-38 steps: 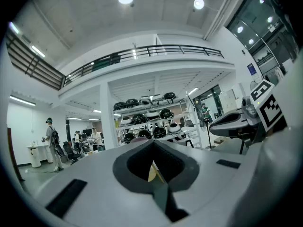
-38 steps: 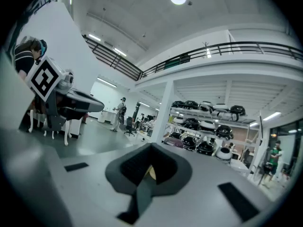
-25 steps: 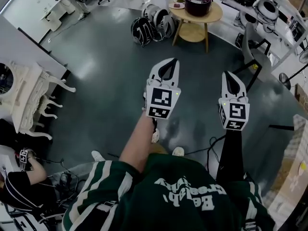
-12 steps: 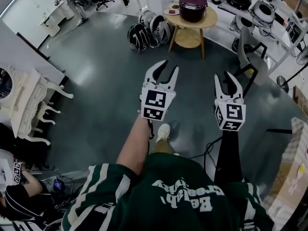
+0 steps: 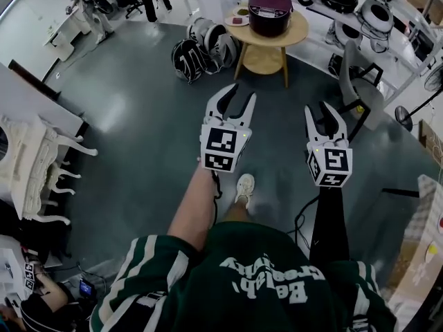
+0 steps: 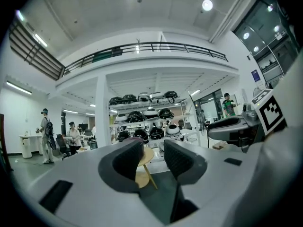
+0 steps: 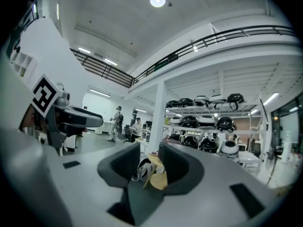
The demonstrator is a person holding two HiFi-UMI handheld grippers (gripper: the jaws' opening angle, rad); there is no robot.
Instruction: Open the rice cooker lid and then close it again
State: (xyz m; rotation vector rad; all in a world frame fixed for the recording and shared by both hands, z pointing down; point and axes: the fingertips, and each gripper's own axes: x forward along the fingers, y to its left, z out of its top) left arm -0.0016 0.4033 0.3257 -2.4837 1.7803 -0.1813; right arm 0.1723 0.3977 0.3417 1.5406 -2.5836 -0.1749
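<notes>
A dark maroon rice cooker (image 5: 270,10) with its lid down stands on a round wooden table (image 5: 294,31) at the top of the head view, well ahead of both grippers. My left gripper (image 5: 237,93) is held level over the grey floor; its jaws are opening and nothing is between them. My right gripper (image 5: 326,109) rides beside it, jaws also opening and empty. In the left gripper view the gripper (image 6: 152,156) frames the wooden table (image 6: 143,170). The right gripper view shows its gripper (image 7: 149,161) around the table (image 7: 159,179).
Black and white helmets (image 5: 206,41) lie on the floor left of the table. A grey chair (image 5: 356,66) stands to its right, a white carved furniture piece (image 5: 38,164) at the far left. Shelves of helmets (image 6: 142,112) rise behind the table. People stand far off (image 6: 45,134).
Both grippers went from shut to open. The person walked forward, so the table and rice cooker have come nearer and lower in the head view.
</notes>
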